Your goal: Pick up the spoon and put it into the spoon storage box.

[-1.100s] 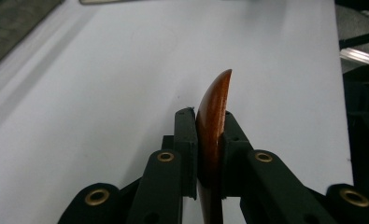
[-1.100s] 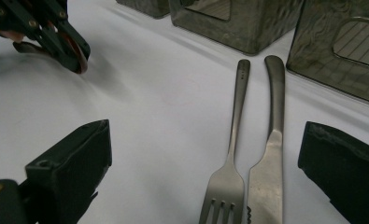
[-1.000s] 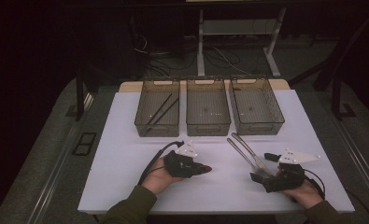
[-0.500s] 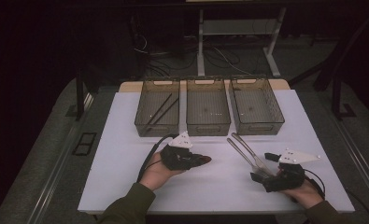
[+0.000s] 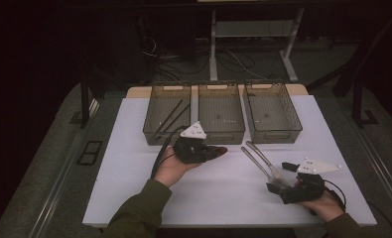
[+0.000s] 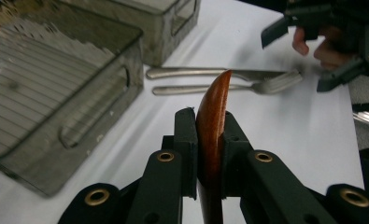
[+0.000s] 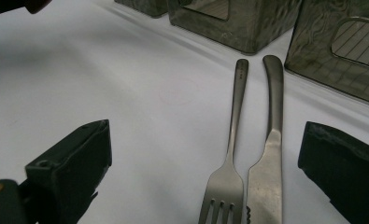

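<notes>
My left gripper [image 5: 211, 151] is shut on a reddish-brown wooden utensil [image 5: 219, 150] and holds it above the white table, just in front of the left and middle bins. In the left gripper view the wooden utensil [image 6: 211, 112] stands edge-on, clamped between the two jaws of the left gripper [image 6: 209, 119]. A steel fork [image 5: 257, 159] and knife [image 5: 267, 159] lie side by side on the table at the right. My right gripper [image 5: 279, 177] rests at their near ends. In its own view the right gripper [image 7: 210, 140] is wide open, with the fork [image 7: 230, 154] and knife [image 7: 272, 154] between the jaws, untouched.
Three clear bins stand in a row at the back of the white table [image 5: 134, 163]: the left bin [image 5: 156, 130] holds black chopsticks [image 5: 169, 118], then the middle bin [image 5: 222, 133] and the right bin [image 5: 274, 133]. A dark floor with cables and table legs lies beyond.
My left hand has risen and moved away from the person toward the bins, carrying the wooden utensil. The right hand, fork and knife have kept still.
</notes>
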The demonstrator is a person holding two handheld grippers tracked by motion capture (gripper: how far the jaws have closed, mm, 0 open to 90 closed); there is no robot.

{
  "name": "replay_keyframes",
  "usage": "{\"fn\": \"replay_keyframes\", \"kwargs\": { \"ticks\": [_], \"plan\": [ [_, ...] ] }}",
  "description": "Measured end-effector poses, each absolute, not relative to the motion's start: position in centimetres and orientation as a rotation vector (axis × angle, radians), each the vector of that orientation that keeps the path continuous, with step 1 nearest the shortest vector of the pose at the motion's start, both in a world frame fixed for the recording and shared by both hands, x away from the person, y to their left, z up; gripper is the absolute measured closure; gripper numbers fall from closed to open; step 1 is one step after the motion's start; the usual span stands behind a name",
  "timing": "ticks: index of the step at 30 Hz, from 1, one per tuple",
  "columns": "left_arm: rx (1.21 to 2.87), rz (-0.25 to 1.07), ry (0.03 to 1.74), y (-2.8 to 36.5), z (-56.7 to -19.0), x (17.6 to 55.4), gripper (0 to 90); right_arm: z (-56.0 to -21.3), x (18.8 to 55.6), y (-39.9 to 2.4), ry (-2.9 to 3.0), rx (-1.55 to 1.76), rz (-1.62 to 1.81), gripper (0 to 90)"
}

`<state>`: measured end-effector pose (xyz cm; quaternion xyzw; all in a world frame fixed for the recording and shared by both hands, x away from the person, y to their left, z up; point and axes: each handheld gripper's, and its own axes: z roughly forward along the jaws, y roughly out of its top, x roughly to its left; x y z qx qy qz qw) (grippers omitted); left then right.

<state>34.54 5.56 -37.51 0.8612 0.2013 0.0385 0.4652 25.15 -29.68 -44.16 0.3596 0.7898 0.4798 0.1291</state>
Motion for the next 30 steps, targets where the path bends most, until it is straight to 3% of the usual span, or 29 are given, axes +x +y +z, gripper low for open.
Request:
{"fn": "replay_keyframes", "kwargs": {
  "ticks": [15, 30],
  "plan": [
    [2.064, 0.191, 0.531, 3.7, -34.0, 38.7, 80.2, -44.1, 25.2, -29.8, 2.29, 1.051, 1.402, 2.1],
    [2.007, 0.26, 0.572, 2.0, -32.9, 43.9, 80.1, -44.0, 25.1, -29.9, 2.281, 1.053, 1.414, 2.1]
  ]
}}
